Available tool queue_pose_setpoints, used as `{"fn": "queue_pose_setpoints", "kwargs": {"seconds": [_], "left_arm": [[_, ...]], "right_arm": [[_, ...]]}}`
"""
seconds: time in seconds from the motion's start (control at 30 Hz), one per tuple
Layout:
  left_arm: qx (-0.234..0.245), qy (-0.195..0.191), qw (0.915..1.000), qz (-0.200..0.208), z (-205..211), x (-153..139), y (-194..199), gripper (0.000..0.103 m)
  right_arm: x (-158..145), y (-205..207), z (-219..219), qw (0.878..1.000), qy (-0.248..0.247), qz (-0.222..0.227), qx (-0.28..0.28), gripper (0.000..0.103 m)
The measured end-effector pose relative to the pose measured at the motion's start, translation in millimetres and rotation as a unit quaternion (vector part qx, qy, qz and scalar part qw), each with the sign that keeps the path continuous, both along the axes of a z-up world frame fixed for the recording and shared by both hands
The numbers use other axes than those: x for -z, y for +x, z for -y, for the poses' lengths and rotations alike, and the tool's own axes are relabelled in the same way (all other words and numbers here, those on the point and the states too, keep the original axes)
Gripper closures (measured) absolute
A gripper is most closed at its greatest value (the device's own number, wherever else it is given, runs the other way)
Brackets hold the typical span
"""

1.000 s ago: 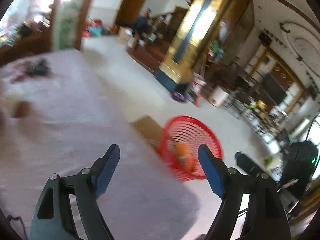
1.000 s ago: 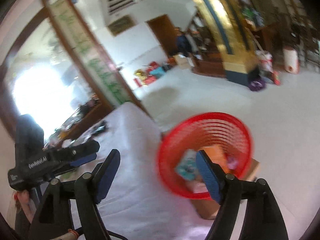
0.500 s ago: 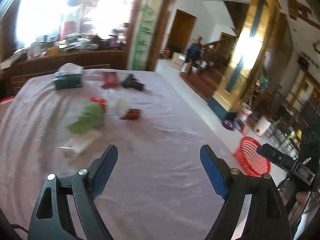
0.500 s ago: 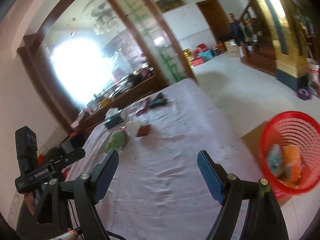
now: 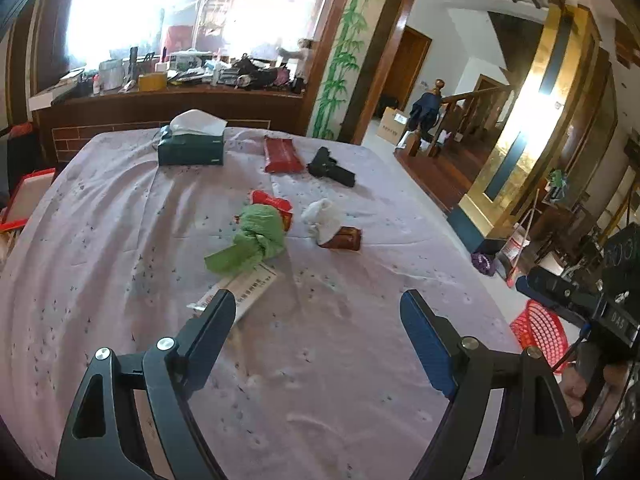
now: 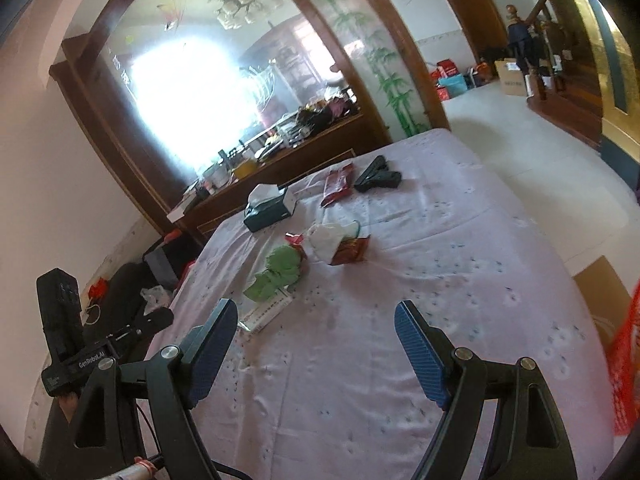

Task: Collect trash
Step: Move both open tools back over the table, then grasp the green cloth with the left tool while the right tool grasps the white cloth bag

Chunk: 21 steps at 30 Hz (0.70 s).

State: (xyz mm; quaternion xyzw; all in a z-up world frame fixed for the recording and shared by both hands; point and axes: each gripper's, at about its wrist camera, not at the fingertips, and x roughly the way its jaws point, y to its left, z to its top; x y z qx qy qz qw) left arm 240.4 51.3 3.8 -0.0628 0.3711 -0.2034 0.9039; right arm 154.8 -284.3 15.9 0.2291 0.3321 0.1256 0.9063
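Observation:
Trash lies mid-table on the lilac cloth (image 5: 320, 360): a crumpled green bag (image 5: 252, 242), a red wrapper (image 5: 276, 204) behind it, a white tissue wad (image 5: 324, 218), a brown-red packet (image 5: 344, 238) and a flat white paper wrapper (image 5: 248, 288). The same pile shows in the right wrist view: green bag (image 6: 280, 272), tissue (image 6: 326, 238), packet (image 6: 352, 250), paper wrapper (image 6: 268, 312). My left gripper (image 5: 318, 316) is open and empty, just short of the paper wrapper. My right gripper (image 6: 316, 328) is open and empty. The red basket (image 5: 540, 330) stands on the floor at the right.
A green tissue box (image 5: 190, 148), a flat red pack (image 5: 282, 154) and a black toy pistol (image 5: 332, 168) lie at the table's far end. A cluttered wooden counter (image 5: 180, 96) stands behind. A cardboard sheet (image 6: 600, 288) lies on the floor by the basket (image 6: 626, 360).
Both grippers have swung away from the red basket on the floor and now face the table and its trash pile. Both stayed open and empty.

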Motion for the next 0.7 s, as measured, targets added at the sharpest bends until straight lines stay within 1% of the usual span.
{"fn": "queue_pose_setpoints", "kwargs": {"seconds": [0.1,0.23,0.3,0.53,0.7], "left_arm": [[-0.007,-0.003,0.9997,-0.021,-7,9,23,0.02],[-0.022,-0.019,0.9984,-0.049,-18,19,55,0.02],[-0.026,-0.023,0.998,-0.053,-21,21,67,0.02],[-0.027,0.0,0.9984,-0.05,-14,31,96,0.02],[-0.022,0.026,0.9979,-0.055,-6,44,120,0.02]], "right_arm": [[6,28,-8,1.0,0.0,-0.013,-0.008,0.019],[16,62,-19,0.999,0.0,-0.029,-0.02,0.019],[20,79,-24,0.999,-0.004,-0.035,-0.019,0.019],[34,130,-38,0.999,-0.009,-0.048,-0.021,0.019],[48,162,-47,0.997,0.001,-0.069,-0.031,0.019]]}}
